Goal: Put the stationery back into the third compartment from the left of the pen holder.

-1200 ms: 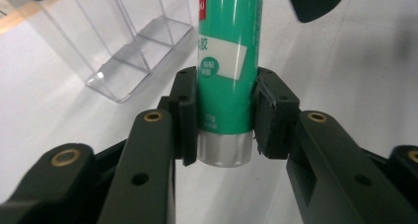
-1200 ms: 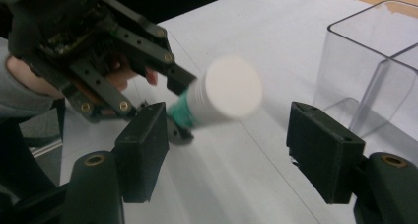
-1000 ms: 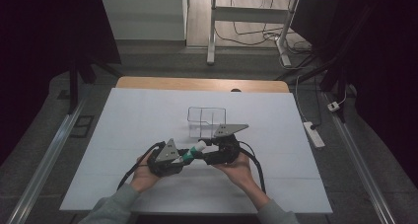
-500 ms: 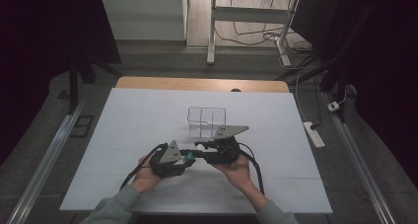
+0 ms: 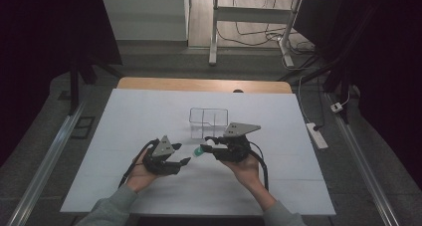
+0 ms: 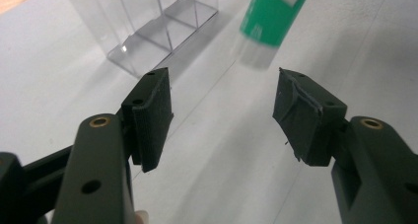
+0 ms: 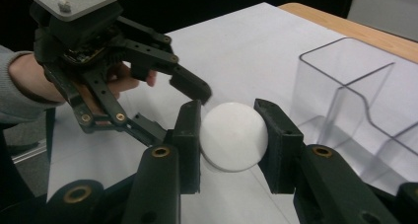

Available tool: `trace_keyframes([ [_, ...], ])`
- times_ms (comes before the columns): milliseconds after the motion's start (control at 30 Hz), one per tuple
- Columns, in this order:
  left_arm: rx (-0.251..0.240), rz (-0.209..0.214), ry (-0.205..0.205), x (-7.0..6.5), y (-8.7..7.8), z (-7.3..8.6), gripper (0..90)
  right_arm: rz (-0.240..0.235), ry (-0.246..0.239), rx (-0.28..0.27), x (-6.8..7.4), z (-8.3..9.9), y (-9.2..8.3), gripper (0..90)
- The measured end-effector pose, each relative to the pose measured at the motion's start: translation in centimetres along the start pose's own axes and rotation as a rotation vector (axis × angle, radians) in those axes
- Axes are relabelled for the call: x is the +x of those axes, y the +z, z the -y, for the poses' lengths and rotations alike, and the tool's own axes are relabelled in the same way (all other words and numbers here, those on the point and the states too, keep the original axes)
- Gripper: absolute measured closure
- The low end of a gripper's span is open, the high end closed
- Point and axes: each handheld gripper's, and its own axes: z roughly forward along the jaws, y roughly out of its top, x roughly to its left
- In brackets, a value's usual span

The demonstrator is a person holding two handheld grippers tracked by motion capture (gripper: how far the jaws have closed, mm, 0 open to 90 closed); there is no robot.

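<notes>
A green glue stick with a white end hangs just above the white table. My right gripper is shut on that white end, both pads pressing its sides. My left gripper sits just left of the stick, open, and its jaws have just been opening with nothing between them. In the left gripper view the stick floats ahead of the spread jaws of the left gripper, apart from both pads. The right gripper view shows the left gripper beyond the stick.
A clear plastic box with two compartments stands on the table just behind the grippers; it is also seen in the left gripper view and the right gripper view. A white power strip lies off the table's right edge.
The left jaws have spread apart and come off the glue stick. The right jaws have closed on its white end. Both hands stay in nearly the same place.
</notes>
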Motion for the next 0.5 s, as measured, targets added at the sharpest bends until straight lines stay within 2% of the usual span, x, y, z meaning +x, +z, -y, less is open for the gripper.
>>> trace_keyframes([
  [167, 0.005, -0.012, -0.015, 0.5, -1.0, 0.7, 38.1, 0.022, -0.001, -0.013, -0.2, -0.2, -0.6, 65.0],
  [267, 0.004, -0.018, -0.037, 0.8, -1.6, 1.2, 38.1, 0.033, -0.006, -0.020, -0.4, -0.4, -0.9, 65.0],
  [500, 0.019, -0.015, -0.046, 1.1, -3.0, 2.6, 37.7, 0.053, -0.008, -0.035, -0.7, -0.7, -1.6, 65.0],
])
